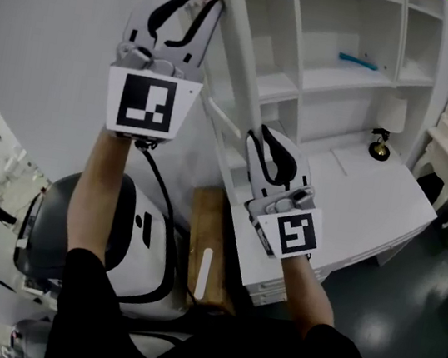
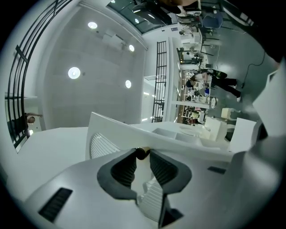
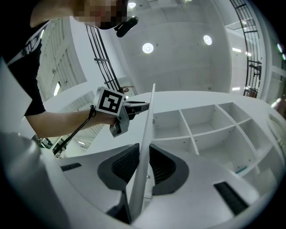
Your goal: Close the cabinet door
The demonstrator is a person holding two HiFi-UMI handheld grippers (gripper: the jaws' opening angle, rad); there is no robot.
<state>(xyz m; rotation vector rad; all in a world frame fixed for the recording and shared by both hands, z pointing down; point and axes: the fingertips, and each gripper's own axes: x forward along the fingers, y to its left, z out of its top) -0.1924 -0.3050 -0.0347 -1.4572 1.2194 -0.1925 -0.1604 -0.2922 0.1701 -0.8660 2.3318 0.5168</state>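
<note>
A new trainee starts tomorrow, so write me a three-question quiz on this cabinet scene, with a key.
1. True or false: the cabinet door is fully shut.
2. What sits between the jaw tips of the left gripper?
3. The jaws of the right gripper are on: A the door's edge; B the desk lamp; C the teal object on a shelf.
Key: 1 false, it stands open; 2 the brass door knob; 3 A.

**CONCEALED OR UNREADABLE: 3 ITEMS**

1. The cabinet door [image 1: 237, 54] runs off the head view's top edge.
2. The left gripper [image 2: 143, 157] covers both sides of the knob [image 2: 142, 152] with its tips.
3. The blue object [image 1: 358, 62] on the shelf [image 1: 349, 81] is too small to identify.
</note>
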